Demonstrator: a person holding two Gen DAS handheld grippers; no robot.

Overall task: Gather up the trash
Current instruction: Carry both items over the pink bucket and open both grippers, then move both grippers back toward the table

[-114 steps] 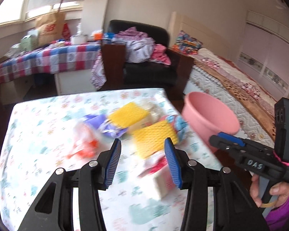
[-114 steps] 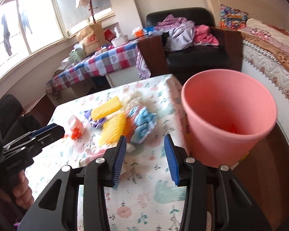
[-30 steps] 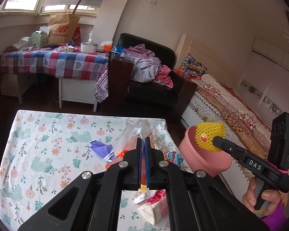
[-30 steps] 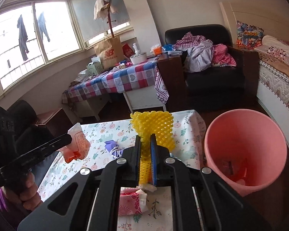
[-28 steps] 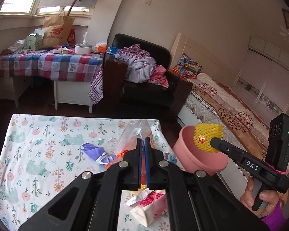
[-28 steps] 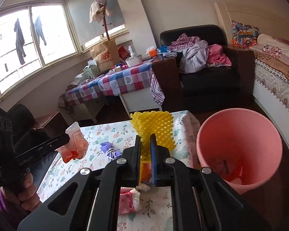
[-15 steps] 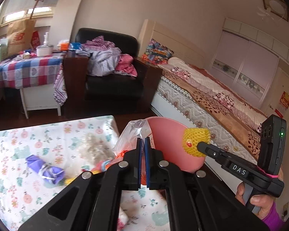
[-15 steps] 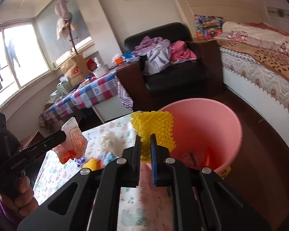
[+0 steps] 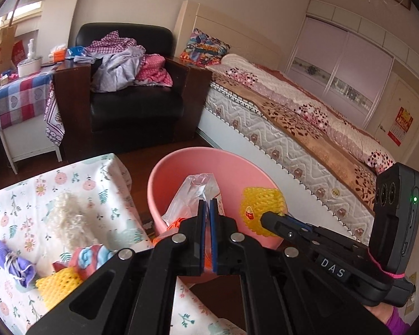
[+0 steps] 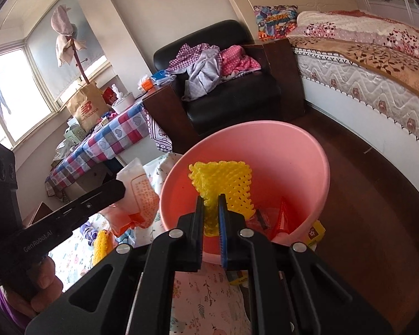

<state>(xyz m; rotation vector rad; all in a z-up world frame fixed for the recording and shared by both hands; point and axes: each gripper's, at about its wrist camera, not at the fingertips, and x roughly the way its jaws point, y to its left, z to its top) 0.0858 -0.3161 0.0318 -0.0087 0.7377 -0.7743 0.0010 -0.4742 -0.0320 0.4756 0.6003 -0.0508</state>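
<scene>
Item 1, my left gripper [image 9: 206, 209]: jaws pressed together on a clear plastic bag [image 9: 194, 195] with orange at its lower end. The bag hangs in front of the mouth of the pink bin [image 9: 170, 173]; in the right wrist view the same bag [image 10: 138, 192] sits just left of the bin's rim.

Item 2, my right gripper [image 10: 211, 203]: jaws nearly closed, pinching the lower edge of a yellow foam fruit net [image 10: 223, 184]. The net stands up from the blue pads and lies within the bin's opening in this view. From the left wrist view the net [image 9: 261, 203] shows a small red sticker and is seen against the bin's right rim.

Item 3, pink bin, right wrist view [image 10: 315, 167]: stands on the dark wood floor against the corner of the table. Inside, at the bottom, I see red and orange wrappers [image 10: 282, 215]; their exact kind I cannot tell.

Item 4, table with floral cloth [image 9: 103, 178]: on it lie a pale fluffy wad [image 9: 67, 217], a purple crumpled wrapper [image 9: 11, 259], a blue-and-red wrapper [image 9: 89, 256] and a second yellow foam net [image 9: 56, 282], all well left of the bin.

Item 5, background: black armchair [image 9: 134, 106] heaped with clothes, a bed [image 9: 307, 117] on the right.
</scene>
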